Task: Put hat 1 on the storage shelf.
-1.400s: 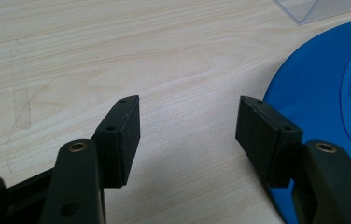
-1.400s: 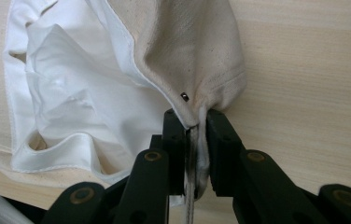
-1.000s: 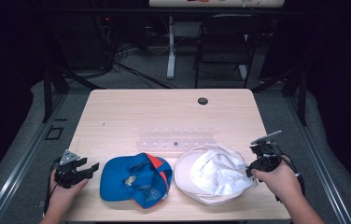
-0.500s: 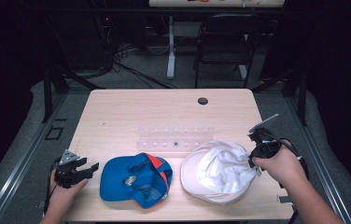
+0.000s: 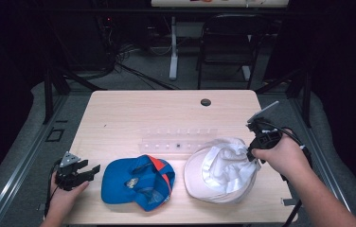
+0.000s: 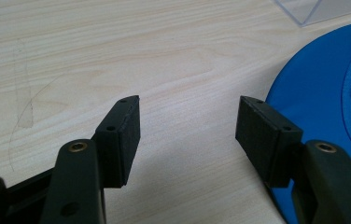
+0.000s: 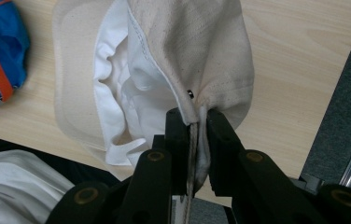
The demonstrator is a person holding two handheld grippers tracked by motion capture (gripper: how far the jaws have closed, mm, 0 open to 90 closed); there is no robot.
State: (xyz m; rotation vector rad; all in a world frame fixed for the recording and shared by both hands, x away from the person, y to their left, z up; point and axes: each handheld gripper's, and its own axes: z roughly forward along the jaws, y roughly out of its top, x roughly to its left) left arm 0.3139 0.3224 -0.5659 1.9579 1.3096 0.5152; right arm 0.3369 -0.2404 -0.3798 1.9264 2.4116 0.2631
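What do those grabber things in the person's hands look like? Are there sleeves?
Both are black. The left gripper carries a grey three-cornered plate on top, and the right gripper trails a black cable. Their jaws are flat black blocks on arms with brass-coloured rivets. Both forearms are bare, with no sleeves.

A light wood-grain counter (image 5: 133, 113) with a round black grommet (image 5: 206, 102) near its far edge stands on a grey floor (image 5: 24, 127). Behind it, the room is dark: a black chair (image 5: 226, 47), a white post (image 5: 173, 47), and tangled cables (image 5: 129, 61) on the floor.
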